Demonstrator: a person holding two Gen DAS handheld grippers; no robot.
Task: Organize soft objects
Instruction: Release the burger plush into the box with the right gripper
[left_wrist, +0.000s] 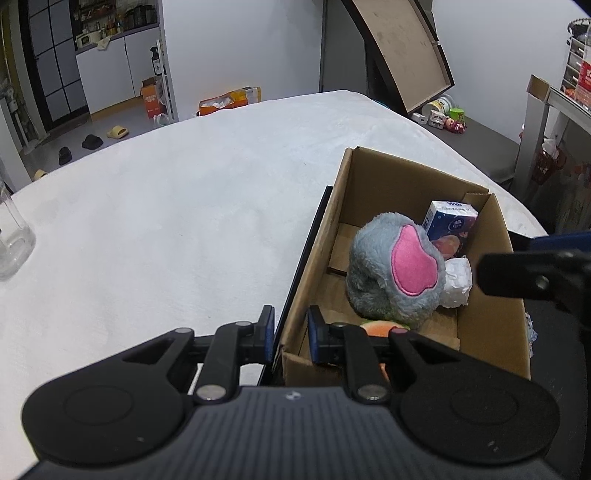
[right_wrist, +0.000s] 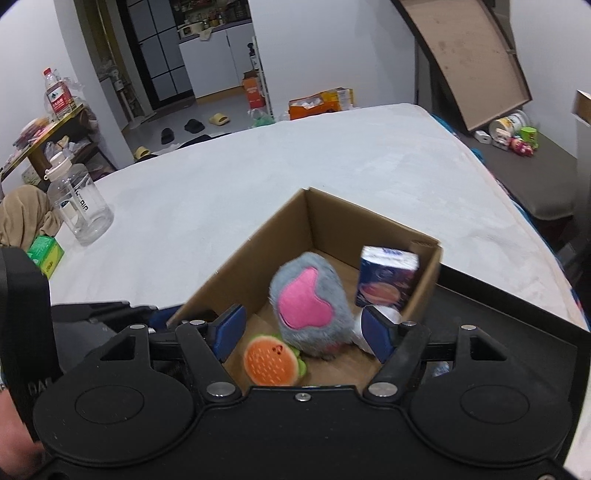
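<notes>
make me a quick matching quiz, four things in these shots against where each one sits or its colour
Things:
1. grey plush
2. burger toy
3. tissue pack
4. clear jug

Descriptions:
a. orange, by the box's near wall
b. stands on the white surface, outside the box
c. has a pink patch
d. blue, stands at the box's far right corner

Pairs: 1-c, 2-a, 3-d, 4-b

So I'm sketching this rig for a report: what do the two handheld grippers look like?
Both alike: the left gripper and right gripper have matte black linkage arms with silver pivot pins, round black discs either side, and blue pads on the fingers. The left body is ribbed grey.
</notes>
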